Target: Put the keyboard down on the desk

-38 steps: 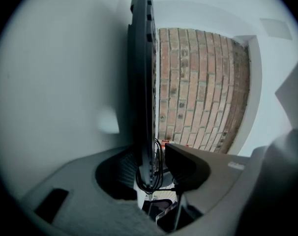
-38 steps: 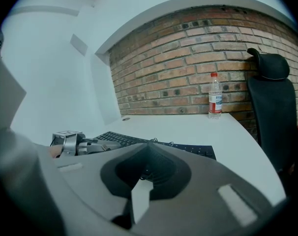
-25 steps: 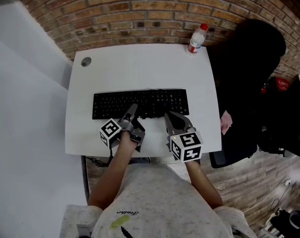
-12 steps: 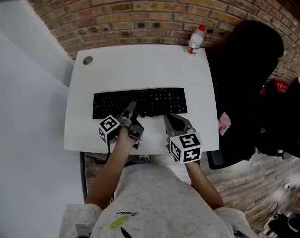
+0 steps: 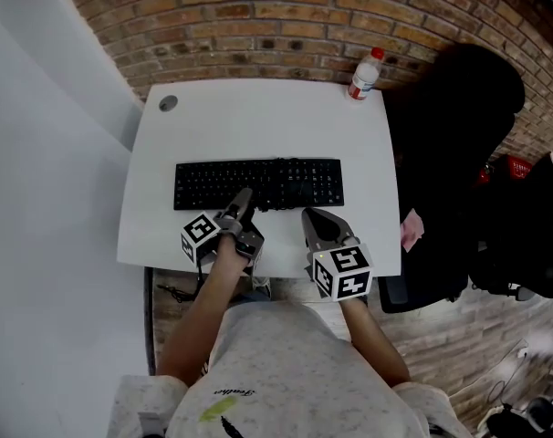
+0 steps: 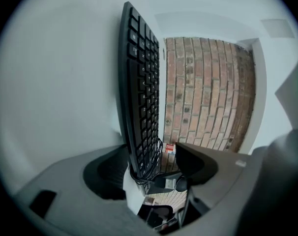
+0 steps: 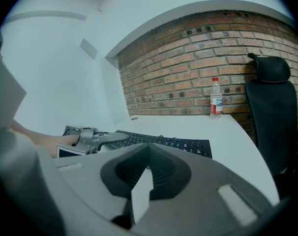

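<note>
The black keyboard [image 5: 258, 183] lies flat across the middle of the white desk [image 5: 258, 126]. My left gripper [image 5: 244, 199] reaches over the keyboard's front edge. In the left gripper view the keyboard [image 6: 139, 82] and its coiled cable [image 6: 146, 168] stand between the wide-apart jaws of the left gripper [image 6: 151, 154], and neither pad presses on them. My right gripper [image 5: 308, 215] sits just short of the front edge, apart from the keyboard. In the right gripper view the right gripper [image 7: 148, 146] has its jaws together on nothing, with the keyboard [image 7: 188, 144] ahead.
A plastic bottle [image 5: 364, 72] with a red cap stands at the desk's back right corner, against the brick wall. A black office chair [image 5: 450, 153] stands right of the desk. A round cable hole [image 5: 168, 103] is at the back left corner.
The right gripper has drawn back a little from the keyboard's front edge. The left gripper stays at that edge. The keyboard rests flat throughout.
</note>
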Demonstrator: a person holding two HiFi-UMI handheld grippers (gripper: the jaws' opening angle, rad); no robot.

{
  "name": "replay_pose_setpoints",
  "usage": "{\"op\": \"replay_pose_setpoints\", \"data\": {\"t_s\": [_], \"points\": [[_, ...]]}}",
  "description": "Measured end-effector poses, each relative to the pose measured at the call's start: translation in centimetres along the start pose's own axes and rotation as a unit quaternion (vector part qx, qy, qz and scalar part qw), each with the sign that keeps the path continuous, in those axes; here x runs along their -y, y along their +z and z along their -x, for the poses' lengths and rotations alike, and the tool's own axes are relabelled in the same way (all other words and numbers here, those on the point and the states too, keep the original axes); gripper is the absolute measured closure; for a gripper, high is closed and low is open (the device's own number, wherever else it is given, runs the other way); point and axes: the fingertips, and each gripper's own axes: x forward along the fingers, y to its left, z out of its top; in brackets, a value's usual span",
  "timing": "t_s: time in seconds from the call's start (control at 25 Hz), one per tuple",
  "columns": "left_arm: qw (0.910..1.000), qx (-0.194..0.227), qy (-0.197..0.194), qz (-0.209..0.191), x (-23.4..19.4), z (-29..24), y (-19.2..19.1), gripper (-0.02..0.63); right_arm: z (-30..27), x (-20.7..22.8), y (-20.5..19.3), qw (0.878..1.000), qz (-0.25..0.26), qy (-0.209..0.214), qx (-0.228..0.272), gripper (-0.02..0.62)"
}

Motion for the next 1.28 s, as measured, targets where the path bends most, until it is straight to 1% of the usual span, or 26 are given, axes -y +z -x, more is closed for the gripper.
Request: {"op": "replay_pose_setpoints", "data": {"t_s": [0.08, 0.2, 0.36, 0.48, 0.56, 0.64, 0.72, 0.8, 0.92, 1.04, 1.12, 1.16, 1.2, 1.28], "points": [[0.9998, -0.005, -0.004, -0.017, 0.2, 0.5, -0.6, 0.327, 0.4, -0.2, -0.1, 1.000, -0.001, 0.005, 0.001, 0.586], [0.9985, -0.011, -0.005, -0.053, 0.4, 1.5, -1.6, 0.369, 1.0, -0.7, -0.1, 1.000, 0.001, 0.013, 0.002, 0.586], [0.9934, -0.013, -0.010, -0.113, 1.2, 3.1, -3.0, 0.408, 2.2, -1.0, 0.1, 1.000, 0.004, 0.021, 0.010, 0.586], [0.9835, -0.011, -0.013, -0.180, 2.4, 4.2, -3.8, 0.449, 2.9, -1.1, 0.2, 1.000, 0.006, 0.025, 0.015, 0.586], [0.9719, -0.008, -0.015, -0.235, 3.1, 5.1, -4.1, 0.478, 3.3, -1.4, 0.2, 0.999, 0.008, 0.027, 0.019, 0.586], [0.9553, -0.003, -0.014, -0.295, 4.0, 6.1, -4.4, 0.503, 3.8, -1.7, 0.3, 0.999, 0.010, 0.030, 0.024, 0.586], [0.9336, 0.000, -0.014, -0.358, 5.0, 6.8, -5.2, 0.521, 4.5, -1.8, 0.4, 0.999, 0.013, 0.031, 0.029, 0.586], [0.9077, -0.002, -0.012, -0.419, 5.7, 7.4, -6.1, 0.539, 5.1, -2.1, 0.6, 0.999, 0.016, 0.033, 0.035, 0.586], [0.8651, -0.007, -0.004, -0.502, 6.4, 8.1, -7.4, 0.572, 5.9, -2.5, 0.5, 0.998, 0.017, 0.035, 0.041, 0.587], [0.8232, -0.006, 0.006, -0.568, 6.8, 8.7, -8.5, 0.611, 6.7, -2.7, 0.5, 0.998, 0.016, 0.037, 0.046, 0.586], [0.7989, -0.005, 0.007, -0.601, 7.0, 9.0, -9.3, 0.611, 7.2, -2.8, 0.5, 0.998, 0.019, 0.035, 0.048, 0.587], [0.7898, -0.005, 0.006, -0.613, 7.1, 9.1, -9.7, 0.611, 7.5, -2.7, 0.4, 0.998, 0.020, 0.033, 0.049, 0.586], [0.7834, -0.006, 0.006, -0.621, 7.2, 9.2, -10.0, 0.611, 7.7, -2.7, 0.4, 0.998, 0.020, 0.033, 0.050, 0.586], [0.7770, -0.005, 0.004, -0.629, 7.3, 9.3, -10.4, 0.611, 8.0, -2.7, 0.4, 0.998, 0.021, 0.033, 0.052, 0.588]]}}
